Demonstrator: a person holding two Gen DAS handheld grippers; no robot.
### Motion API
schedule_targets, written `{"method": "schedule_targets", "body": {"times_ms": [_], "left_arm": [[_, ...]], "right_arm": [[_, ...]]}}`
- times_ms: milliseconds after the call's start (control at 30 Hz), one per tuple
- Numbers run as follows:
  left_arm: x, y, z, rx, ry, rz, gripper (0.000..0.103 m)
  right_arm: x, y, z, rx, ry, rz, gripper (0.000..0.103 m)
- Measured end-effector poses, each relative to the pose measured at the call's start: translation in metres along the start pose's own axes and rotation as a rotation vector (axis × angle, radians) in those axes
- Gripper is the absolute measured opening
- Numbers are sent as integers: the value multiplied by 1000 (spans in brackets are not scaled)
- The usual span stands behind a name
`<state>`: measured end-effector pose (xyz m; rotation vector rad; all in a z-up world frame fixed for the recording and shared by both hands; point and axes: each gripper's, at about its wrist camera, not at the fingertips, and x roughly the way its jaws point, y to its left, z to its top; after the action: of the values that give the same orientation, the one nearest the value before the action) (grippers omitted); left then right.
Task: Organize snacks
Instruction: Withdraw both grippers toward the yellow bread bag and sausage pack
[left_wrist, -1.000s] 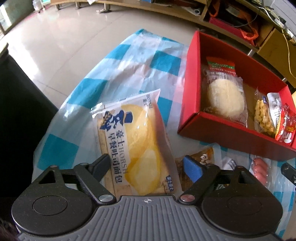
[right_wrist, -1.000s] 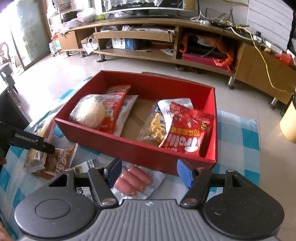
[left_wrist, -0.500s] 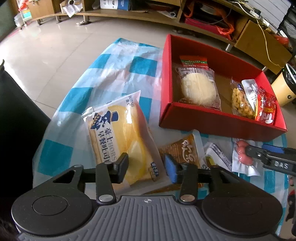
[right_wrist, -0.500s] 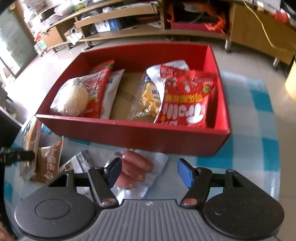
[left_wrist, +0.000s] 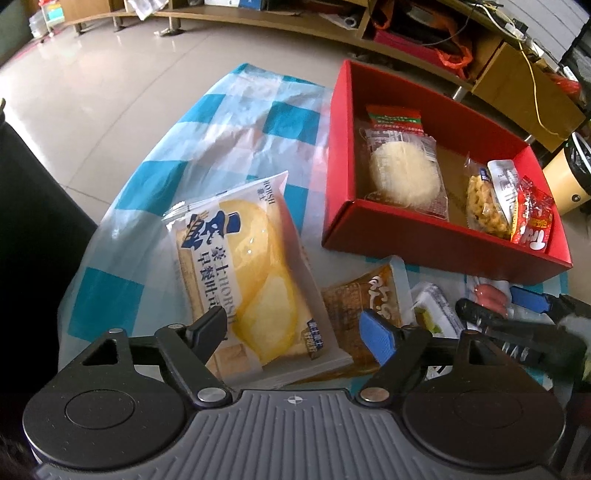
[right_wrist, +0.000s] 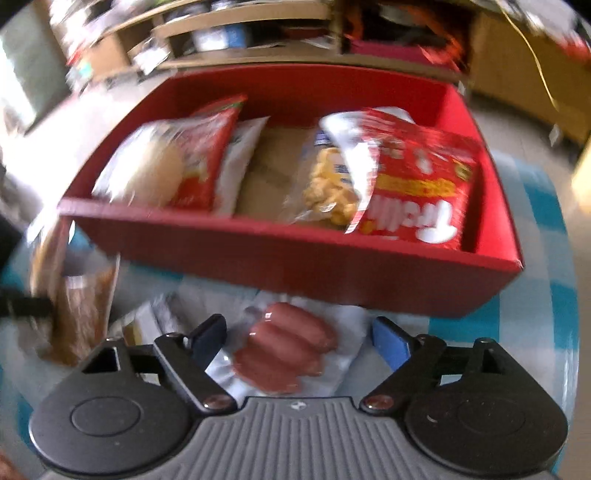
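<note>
Both sets of jaws have just been opening. The left gripper (left_wrist: 295, 328) is now standing apart over the bread packet (left_wrist: 247, 273), lower centre of its frame, pads either side but not pressing. The right gripper (right_wrist: 299, 339) is likewise spreading around the sausage pack (right_wrist: 284, 350), which is lying loose at lower centre of a blurred frame. Both snacks are sitting on the checked cloth (left_wrist: 258, 122) just outside the red box (left_wrist: 443, 243) (already part-filled), so two pickups look imminent.

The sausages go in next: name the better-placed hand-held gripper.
Right. The right hand-held gripper has just opened and straddles the sausage pack; the left hand-held gripper sits over the bread bag.
</note>
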<state>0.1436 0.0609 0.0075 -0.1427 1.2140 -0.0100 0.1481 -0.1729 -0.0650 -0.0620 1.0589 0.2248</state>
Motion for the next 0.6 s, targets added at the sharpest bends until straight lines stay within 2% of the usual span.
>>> {"method": "schedule_targets", "body": {"times_ms": [167, 333, 467, 600], "left_arm": [[-3, 4, 0, -1, -6, -10, 86], [-2, 9, 1, -36, 1, -10, 88], [5, 13, 3, -87, 31, -33, 89], [12, 15, 5, -113, 29, 19, 91]], "right_arm": [[-10, -6, -10, -16, 4, 10, 72], [-27, -16, -28, -9, 26, 20, 70], [-44, -12, -34, -15, -1, 40, 70], [-54, -10, -35, -7, -28, 71, 70]]}}
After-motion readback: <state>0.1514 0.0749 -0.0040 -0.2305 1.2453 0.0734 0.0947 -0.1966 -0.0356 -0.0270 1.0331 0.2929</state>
